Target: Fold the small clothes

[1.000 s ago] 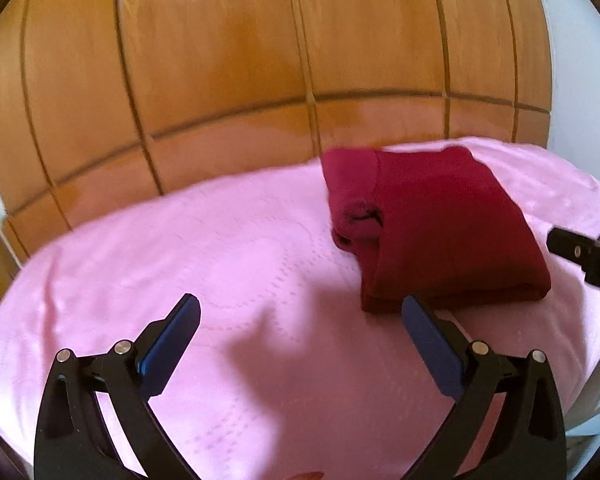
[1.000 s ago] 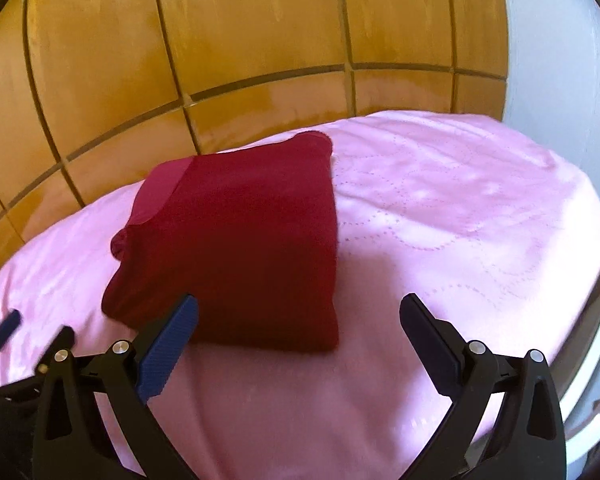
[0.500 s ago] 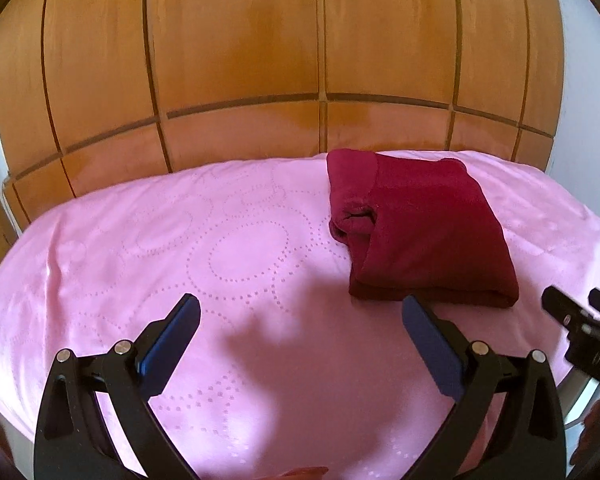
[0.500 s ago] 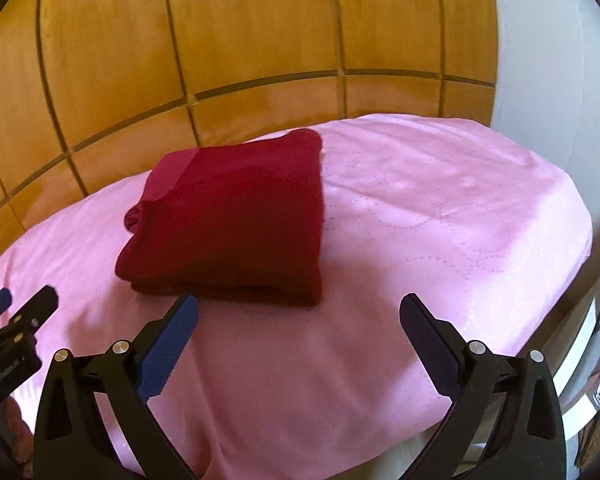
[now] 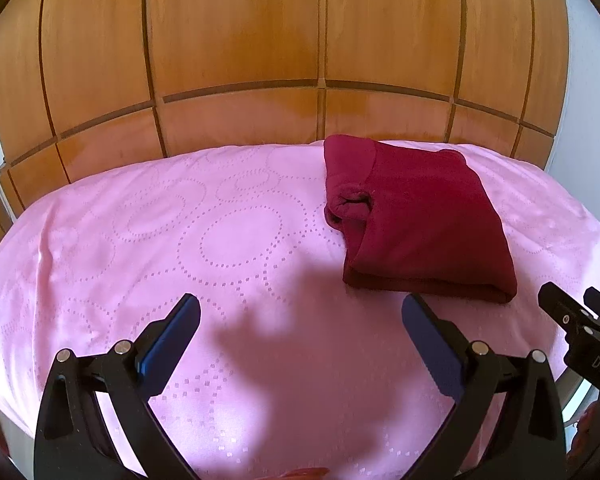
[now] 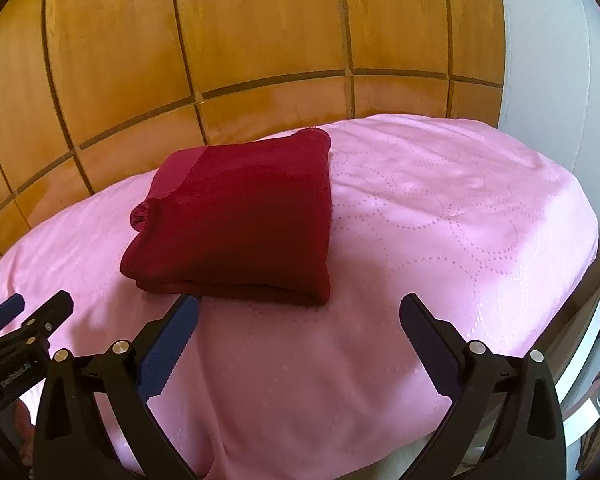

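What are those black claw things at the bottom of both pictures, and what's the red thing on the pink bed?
Those claws are two grabbing tools that a person holds, one in each hand. Each tool has a little camera that looks out along its two fingers, so you get one picture per tool. One picture comes from the left gripper, the other from the right gripper. Both are wide open and hold nothing. The red thing is a dark red garment, folded into a neat rectangle. It lies on a pink bedspread with dotted circles, in front of a wooden wall. At the edge of each picture you can spot the other tool peeking in.
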`<state>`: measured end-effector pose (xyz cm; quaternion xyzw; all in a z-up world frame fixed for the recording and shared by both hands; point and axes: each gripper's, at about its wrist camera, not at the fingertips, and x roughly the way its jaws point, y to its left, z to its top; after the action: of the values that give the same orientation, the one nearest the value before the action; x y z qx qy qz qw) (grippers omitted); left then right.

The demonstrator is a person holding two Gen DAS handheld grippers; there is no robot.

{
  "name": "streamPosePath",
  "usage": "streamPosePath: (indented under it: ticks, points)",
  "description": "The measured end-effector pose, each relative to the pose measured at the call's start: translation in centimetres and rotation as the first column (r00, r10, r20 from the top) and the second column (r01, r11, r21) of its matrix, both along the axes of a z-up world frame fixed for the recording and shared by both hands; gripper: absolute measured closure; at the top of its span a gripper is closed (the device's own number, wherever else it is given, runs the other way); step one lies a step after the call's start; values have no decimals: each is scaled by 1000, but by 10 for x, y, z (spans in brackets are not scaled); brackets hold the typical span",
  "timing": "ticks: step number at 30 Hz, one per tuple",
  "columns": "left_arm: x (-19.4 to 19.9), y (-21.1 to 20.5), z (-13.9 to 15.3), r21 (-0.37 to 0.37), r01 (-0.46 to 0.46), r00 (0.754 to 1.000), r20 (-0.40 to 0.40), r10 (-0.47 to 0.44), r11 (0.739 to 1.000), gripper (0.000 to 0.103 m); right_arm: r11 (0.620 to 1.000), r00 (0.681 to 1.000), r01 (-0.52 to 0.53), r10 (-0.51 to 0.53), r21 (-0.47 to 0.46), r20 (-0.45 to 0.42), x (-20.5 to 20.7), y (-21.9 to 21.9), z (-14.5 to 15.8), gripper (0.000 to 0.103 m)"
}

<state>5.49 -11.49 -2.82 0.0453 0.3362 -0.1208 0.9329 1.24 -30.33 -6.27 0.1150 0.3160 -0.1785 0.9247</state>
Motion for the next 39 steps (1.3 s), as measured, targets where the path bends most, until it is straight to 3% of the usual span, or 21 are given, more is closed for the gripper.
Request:
streamPosePath:
  ticks: [39]
  points:
    - [-1, 4, -5, -17, 0, 1000, -19, 0, 1000, 2, 1000, 1000, -13, 13, -18, -9, 2, 6, -1, 3]
